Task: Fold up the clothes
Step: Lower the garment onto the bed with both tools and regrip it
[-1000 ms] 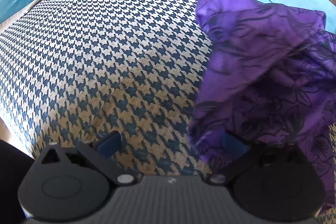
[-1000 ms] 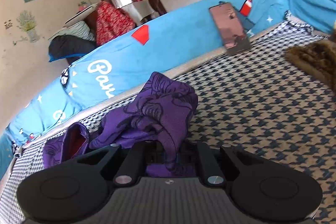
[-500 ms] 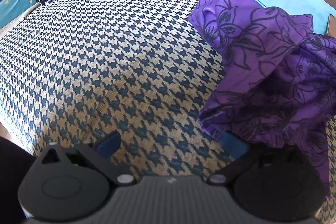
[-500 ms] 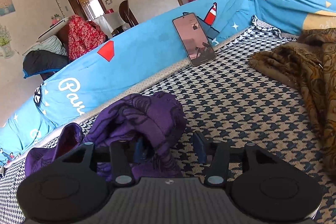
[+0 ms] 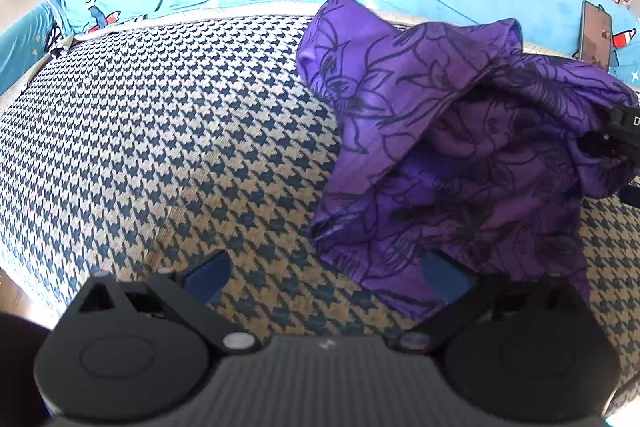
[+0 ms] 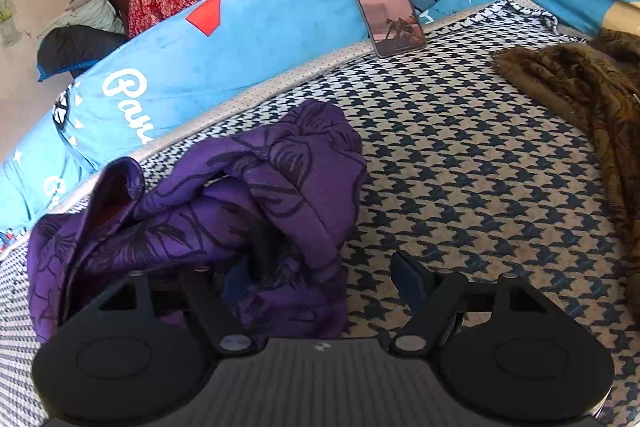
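Right then, we had both grippers over the houndstooth mattress (image 5: 168, 147), with the purple garment (image 5: 452, 147) bunched in a loose heap on it, close to the blue padded bumper (image 6: 256, 27) along the far edge. Our left gripper (image 5: 328, 277) stood wide apart with nothing clamped; one blue pad showed over bare mattress, while the other sat at the garment's near hem, partly draped by the cloth, so we could not say whether it touched. Our right gripper (image 6: 320, 281) had just been opening, and its jaws were well spread. A fold of the purple cloth lay over the left-side finger and into the gap, but the pads were not pressing on it (the far-side pad stood clear over the mattress). In the left wrist view, a black part of the right gripper poked in at the garment's right edge. A phone (image 6: 384, 7) leaned upright against the bumper, well apart from the purple heap, and a brown patterned cloth (image 6: 580, 99) lay off to the right.
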`<state>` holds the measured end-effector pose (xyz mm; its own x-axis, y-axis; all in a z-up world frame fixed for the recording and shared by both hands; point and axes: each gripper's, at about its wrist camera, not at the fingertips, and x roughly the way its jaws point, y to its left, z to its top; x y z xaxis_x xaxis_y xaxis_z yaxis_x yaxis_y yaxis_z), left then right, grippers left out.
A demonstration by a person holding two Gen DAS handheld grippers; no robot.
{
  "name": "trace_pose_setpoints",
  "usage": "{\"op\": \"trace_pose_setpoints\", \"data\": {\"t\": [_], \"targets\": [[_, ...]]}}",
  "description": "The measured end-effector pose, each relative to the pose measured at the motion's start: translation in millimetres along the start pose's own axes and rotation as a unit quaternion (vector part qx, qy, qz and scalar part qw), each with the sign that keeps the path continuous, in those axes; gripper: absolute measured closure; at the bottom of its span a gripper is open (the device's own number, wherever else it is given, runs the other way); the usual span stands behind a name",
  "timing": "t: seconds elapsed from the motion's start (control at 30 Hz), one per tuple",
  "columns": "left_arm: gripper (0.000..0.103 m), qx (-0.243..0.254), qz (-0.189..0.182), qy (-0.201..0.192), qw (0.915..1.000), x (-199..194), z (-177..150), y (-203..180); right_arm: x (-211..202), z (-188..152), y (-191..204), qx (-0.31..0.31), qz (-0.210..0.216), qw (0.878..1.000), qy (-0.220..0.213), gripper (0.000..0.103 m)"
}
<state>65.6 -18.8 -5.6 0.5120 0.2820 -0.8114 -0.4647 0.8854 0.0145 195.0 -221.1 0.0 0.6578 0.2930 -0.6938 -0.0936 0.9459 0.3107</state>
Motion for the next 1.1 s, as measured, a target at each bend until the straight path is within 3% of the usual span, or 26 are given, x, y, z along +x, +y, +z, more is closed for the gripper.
{"op": "trace_pose_setpoints", "data": {"t": [0.23,0.4,0.63,0.7,0.77,0.87,1.0,1.1], "targets": [[0.000,0.008,-0.034,0.002,0.9994,13,25,-11,4,10,-5,-0.074,0.045,0.996,0.022,0.028],[0.000,0.032,-0.038,0.010,0.9987,39,38,-25,15,13,-31,-0.016,0.118,0.992,0.051,0.022],[0.000,0.037,-0.049,0.045,0.9971,73,48,-42,47,14,-17,-0.041,0.112,0.991,0.059,0.021],[0.000,0.037,-0.046,0.050,0.9970,83,52,-44,56,15,-8,-0.049,0.115,0.990,0.059,0.030],[0.000,0.033,-0.046,0.057,0.9968,93,55,-46,65,17,2,-0.056,0.124,0.989,0.063,0.061],[0.000,0.029,-0.047,0.060,0.9967,99,58,-48,76,20,21,-0.082,0.126,0.987,0.061,0.074],[0.000,0.011,-0.060,0.045,0.9971,99,65,-48,71,30,51,-0.141,0.135,0.981,0.005,0.084],[0.000,-0.020,-0.071,0.007,0.9972,92,74,-44,58,50,69,-0.140,0.191,0.971,-0.041,0.086]]}}
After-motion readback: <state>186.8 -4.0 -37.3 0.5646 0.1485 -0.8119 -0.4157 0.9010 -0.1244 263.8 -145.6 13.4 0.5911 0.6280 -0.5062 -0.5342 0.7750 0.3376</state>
